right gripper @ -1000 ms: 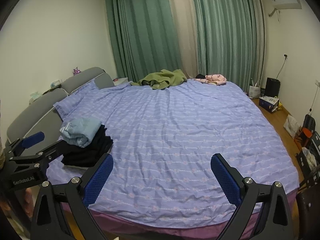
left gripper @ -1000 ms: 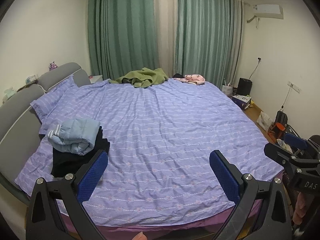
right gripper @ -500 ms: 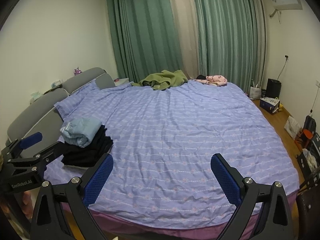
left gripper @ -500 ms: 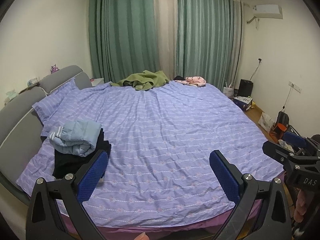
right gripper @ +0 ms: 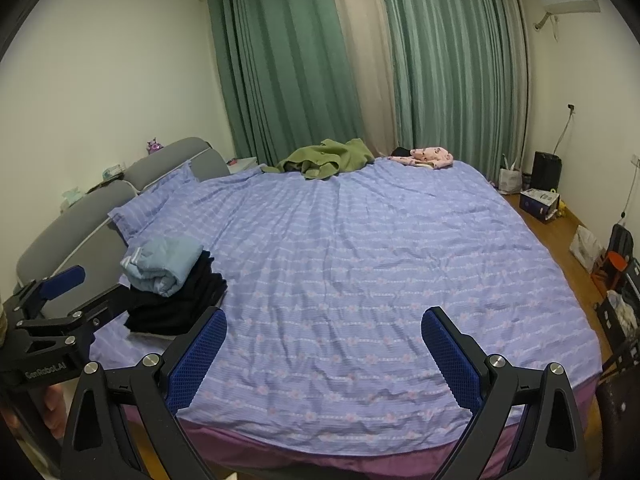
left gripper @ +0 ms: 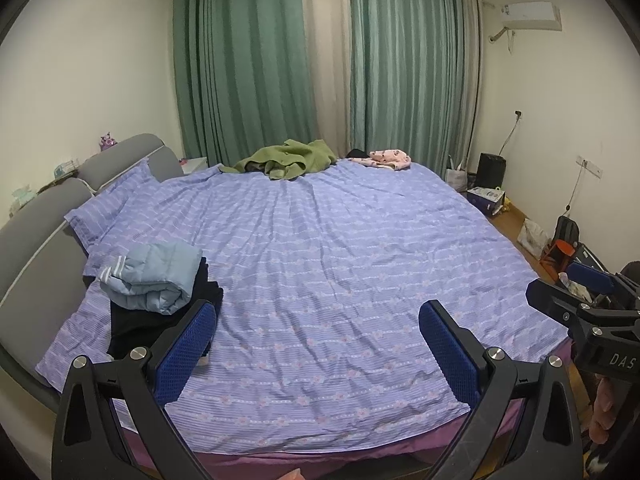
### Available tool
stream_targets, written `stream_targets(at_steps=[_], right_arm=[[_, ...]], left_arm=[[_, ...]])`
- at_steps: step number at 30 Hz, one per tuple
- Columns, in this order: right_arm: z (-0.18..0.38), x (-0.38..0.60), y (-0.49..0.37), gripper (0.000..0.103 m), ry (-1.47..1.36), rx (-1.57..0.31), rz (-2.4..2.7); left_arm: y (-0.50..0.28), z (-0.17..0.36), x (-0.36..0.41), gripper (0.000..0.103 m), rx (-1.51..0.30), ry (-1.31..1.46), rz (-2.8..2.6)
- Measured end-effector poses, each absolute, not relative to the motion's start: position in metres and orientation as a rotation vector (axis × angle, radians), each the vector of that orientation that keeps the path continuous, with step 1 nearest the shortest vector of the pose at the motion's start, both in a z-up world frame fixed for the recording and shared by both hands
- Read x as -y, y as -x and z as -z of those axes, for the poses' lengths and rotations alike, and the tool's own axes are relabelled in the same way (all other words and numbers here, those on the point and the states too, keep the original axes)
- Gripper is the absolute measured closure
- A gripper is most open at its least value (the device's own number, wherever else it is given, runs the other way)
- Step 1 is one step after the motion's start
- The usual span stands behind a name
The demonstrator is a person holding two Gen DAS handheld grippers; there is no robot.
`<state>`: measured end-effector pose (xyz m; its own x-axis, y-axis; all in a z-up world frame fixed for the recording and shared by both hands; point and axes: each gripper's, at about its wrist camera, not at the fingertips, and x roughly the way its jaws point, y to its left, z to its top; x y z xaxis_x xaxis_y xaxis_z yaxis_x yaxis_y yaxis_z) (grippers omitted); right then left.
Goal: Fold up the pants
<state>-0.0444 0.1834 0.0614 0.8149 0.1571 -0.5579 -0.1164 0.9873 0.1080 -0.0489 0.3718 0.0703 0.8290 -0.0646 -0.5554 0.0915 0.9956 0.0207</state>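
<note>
Hovering over bed (left gripper: 340,280), both jaws spread, empty; folded clothes pile (left gripper: 152,280) left, green garment (left gripper: 288,158) far edge.

I'm tipping my left gripper (left gripper: 318,334) downward, so the bed (left gripper: 340,264) sinks in view; my right gripper (right gripper: 324,342) drifts slightly too.

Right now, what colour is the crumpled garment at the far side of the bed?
Olive green; the crumpled garment shows best in the right wrist view.
</note>
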Motion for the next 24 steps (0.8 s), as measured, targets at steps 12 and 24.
stream_targets(at_steps=[12, 24], right_arm=[[-0.0603, -0.1831, 0.0442, 0.004, -0.073, -0.602, -0.145], [-0.0594, -0.1831, 0.0445, 0.004, -0.071, -0.599, -0.146]], left_arm=[[0.0498, -0.0691, -0.3701, 0.0, -0.59, -0.045, 0.081], [0.0492, -0.0676, -0.3661, 0.0, -0.599, -0.042, 0.061]])
